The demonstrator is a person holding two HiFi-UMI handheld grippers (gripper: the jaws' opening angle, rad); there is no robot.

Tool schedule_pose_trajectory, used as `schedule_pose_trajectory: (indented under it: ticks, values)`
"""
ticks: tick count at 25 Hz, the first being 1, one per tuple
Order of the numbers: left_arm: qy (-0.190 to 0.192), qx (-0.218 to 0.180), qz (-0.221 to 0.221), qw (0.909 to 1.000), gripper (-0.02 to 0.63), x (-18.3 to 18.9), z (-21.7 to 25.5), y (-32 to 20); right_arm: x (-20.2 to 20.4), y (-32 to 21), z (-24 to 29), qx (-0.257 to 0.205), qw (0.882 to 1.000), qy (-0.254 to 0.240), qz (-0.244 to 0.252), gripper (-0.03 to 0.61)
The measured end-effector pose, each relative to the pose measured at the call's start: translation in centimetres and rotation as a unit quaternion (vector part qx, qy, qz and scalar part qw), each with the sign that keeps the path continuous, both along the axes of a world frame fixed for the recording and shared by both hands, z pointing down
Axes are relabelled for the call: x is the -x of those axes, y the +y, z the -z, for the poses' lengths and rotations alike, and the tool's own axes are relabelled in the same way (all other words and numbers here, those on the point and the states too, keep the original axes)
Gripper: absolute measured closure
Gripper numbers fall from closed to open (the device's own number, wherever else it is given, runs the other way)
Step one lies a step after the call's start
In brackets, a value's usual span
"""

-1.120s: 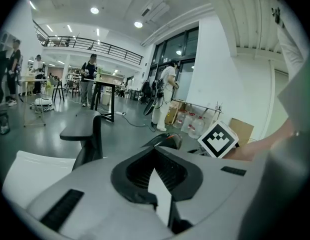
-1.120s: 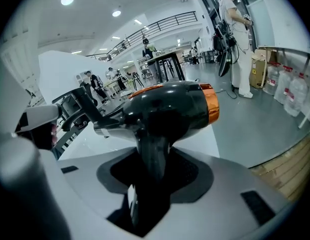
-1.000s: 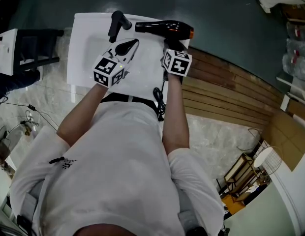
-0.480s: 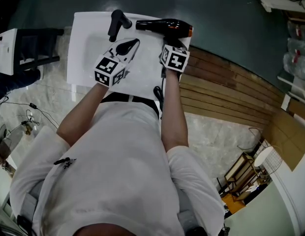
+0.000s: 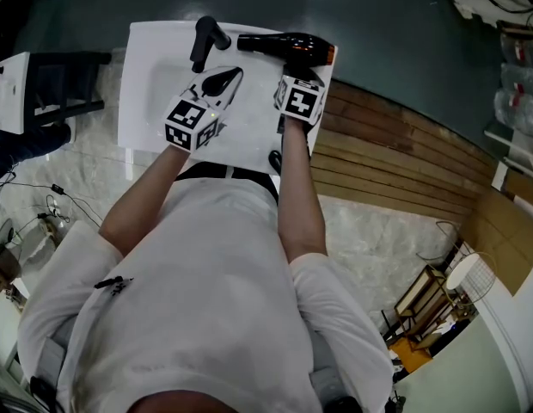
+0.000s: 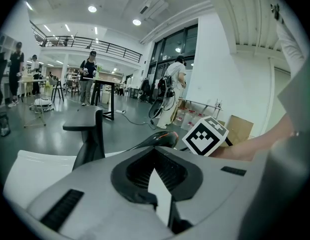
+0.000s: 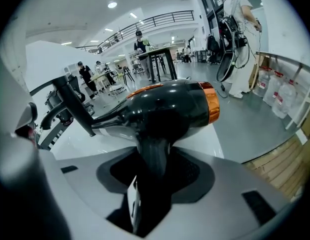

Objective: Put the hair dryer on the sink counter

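Observation:
A black hair dryer (image 5: 288,46) with an orange ring lies over the far right corner of the white sink counter (image 5: 150,101). My right gripper (image 5: 294,74) is shut on its handle, and in the right gripper view the handle (image 7: 154,159) runs down between the jaws of the right gripper (image 7: 150,184). I cannot tell whether the dryer touches the counter. Its black cord (image 5: 275,160) hangs off the near edge. My left gripper (image 5: 222,83) hovers over the basin, shut and empty; the left gripper (image 6: 157,184) view shows the dryer (image 6: 157,140) just beyond it.
A black faucet (image 5: 206,37) stands at the counter's back edge, left of the dryer's nozzle. A dark stool (image 5: 60,84) sits left of the counter. Wooden slats (image 5: 395,162) run along the right. Several people stand far off in the hall.
My right gripper has shifted slightly left and farther over the counter, carrying the hair dryer with it. The left gripper has stayed put.

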State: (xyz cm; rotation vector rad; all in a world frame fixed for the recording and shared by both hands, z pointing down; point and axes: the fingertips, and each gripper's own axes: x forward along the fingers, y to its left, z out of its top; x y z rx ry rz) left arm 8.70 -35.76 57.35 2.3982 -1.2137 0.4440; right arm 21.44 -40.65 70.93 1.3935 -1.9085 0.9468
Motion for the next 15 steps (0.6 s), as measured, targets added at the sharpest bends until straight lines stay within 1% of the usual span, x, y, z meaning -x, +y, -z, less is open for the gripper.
schedule_pose_trajectory:
  ticks: [15]
  values:
    - [0.003,-0.006,-0.005,1.0,0.611,0.7,0.6,1.2,-0.5,0.3,1.6,-0.022,1.0,0.007,0.004,0.397]
